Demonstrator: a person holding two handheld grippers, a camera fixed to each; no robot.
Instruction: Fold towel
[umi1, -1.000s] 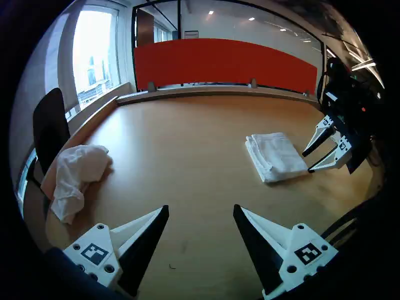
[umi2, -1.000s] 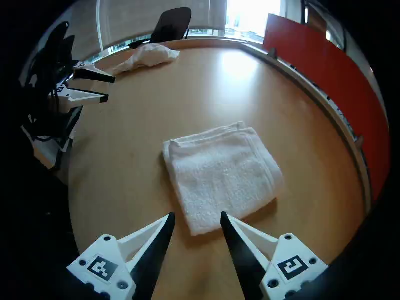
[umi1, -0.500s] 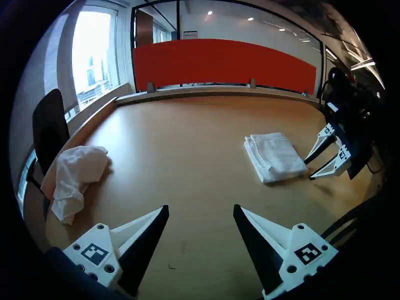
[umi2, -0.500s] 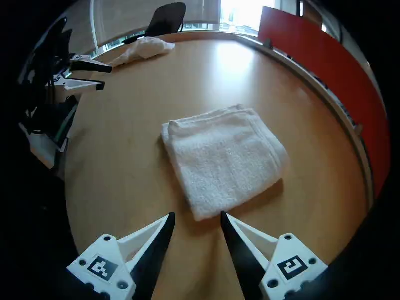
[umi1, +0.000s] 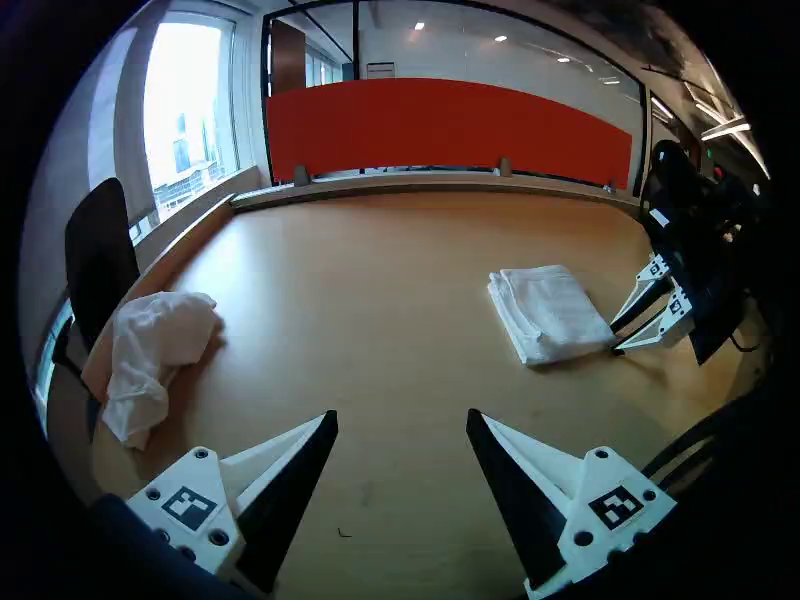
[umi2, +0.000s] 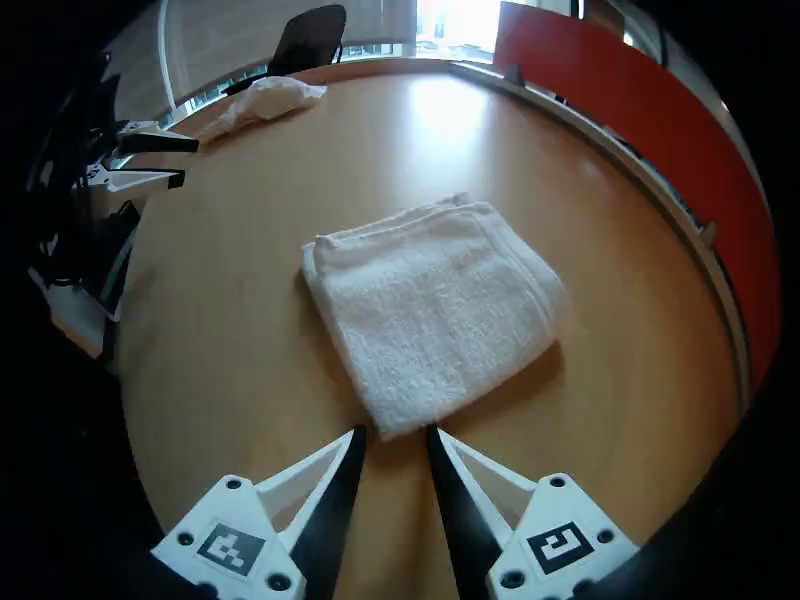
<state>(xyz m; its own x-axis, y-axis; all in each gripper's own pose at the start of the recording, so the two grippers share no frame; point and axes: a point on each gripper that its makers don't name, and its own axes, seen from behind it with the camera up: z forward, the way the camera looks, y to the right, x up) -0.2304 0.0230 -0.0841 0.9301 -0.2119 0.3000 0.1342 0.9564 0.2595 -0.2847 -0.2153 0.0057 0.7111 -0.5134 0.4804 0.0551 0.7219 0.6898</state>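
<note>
Currently, the folded towel (umi2: 435, 300) is laid flat on the bench (umi2: 220, 330), with its near corner set just ahead of the right gripper (umi2: 394, 432). The fingers of that gripper are parted by a narrow gap and are not pressed on the towel. The left gripper (umi1: 400, 415) is held released, fingers wide apart, over the bench well apart from the towel. A crumpled cloth (umi1: 150, 350) is draped at the bench edge, beside a chair (umi1: 98, 255).
</note>
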